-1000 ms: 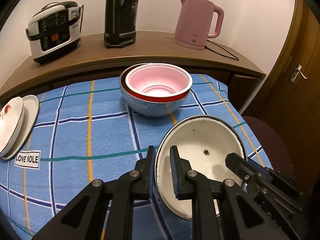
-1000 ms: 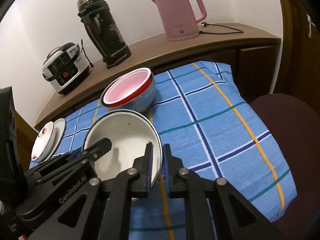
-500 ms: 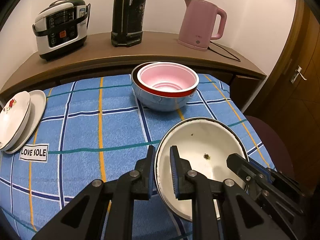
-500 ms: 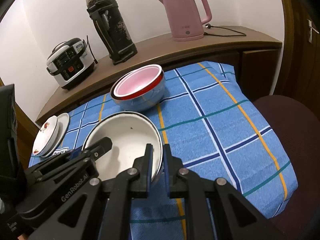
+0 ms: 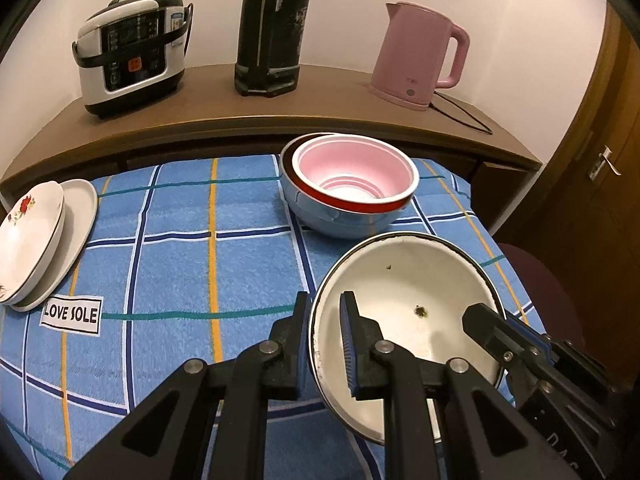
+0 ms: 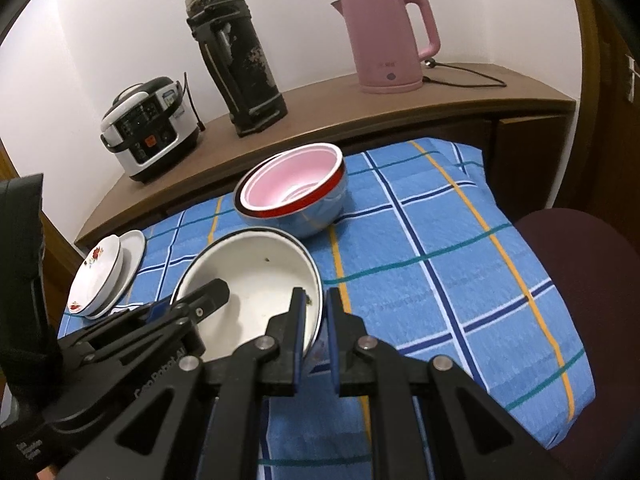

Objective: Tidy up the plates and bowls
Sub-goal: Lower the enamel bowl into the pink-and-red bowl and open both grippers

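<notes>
I held the white enamel bowl [image 5: 404,300] above the blue checked tablecloth [image 5: 180,256], my left hand-held gripper [image 5: 324,344] clamped on its left rim and my right hand-held gripper [image 6: 316,332] clamped on the opposite rim. Just beyond it stood the pink bowl [image 5: 354,176], already nested in the light blue bowl [image 5: 340,222]; two plates [image 5: 36,240] lay stacked at the far left. I judged the white bowl's placement the main step left.
</notes>
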Available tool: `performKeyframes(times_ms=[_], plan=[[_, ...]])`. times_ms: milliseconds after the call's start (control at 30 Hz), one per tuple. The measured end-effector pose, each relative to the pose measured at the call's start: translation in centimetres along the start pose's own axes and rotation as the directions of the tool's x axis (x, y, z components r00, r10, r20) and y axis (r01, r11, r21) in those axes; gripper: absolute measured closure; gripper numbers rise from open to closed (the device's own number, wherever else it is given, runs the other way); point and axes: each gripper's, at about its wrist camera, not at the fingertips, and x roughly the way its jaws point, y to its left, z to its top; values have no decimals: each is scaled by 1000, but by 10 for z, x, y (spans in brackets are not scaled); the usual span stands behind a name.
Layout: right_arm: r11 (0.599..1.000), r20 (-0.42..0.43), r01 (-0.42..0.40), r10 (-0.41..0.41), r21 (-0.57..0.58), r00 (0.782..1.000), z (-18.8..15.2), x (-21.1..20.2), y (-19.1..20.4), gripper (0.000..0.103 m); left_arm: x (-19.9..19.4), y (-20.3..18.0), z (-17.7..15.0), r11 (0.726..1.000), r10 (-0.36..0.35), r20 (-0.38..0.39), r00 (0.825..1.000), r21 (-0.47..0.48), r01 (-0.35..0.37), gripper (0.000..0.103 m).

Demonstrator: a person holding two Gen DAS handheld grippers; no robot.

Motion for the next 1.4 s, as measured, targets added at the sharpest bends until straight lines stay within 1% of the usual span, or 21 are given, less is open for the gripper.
performKeyframes(times_ms=[100, 267, 433, 600, 767, 1033, 1200, 1400], plan=[[1000, 7, -7, 7, -3, 1000, 7, 3, 1, 93, 2, 2, 7, 1000, 2, 5, 1000, -7, -2, 87], [1000, 31, -22, 23, -17, 999, 23, 4, 5, 93, -1, 3, 22, 1000, 10, 37, 999, -9, -10, 87], [999, 65, -27, 29, -27, 997, 46, 7, 6, 93, 0, 3, 40, 1000, 10, 67, 998, -14, -9, 87], [999, 103, -17, 21, -42, 994, 68, 12, 8, 93, 7, 3, 63, 1000, 10, 82, 997, -28, -8, 87], [999, 113, -5, 10, -42, 994, 88, 28, 6, 93, 17, 1, 85, 1000, 6, 105, 995, -27, -4, 87], [999, 97, 8, -4, -36, 995, 107, 60, -3, 93, 45, -5, 112, 999, 15, 88, 996, -40, -12, 87], [999, 75, 17, -14, -37, 997, 111, 78, -7, 93, 65, -4, 118, 999, 25, 59, 998, -50, -22, 87], [999, 64, 24, -21, -47, 998, 113, 89, -7, 93, 81, 0, 119, 998, 40, 31, 999, -57, -38, 86]])
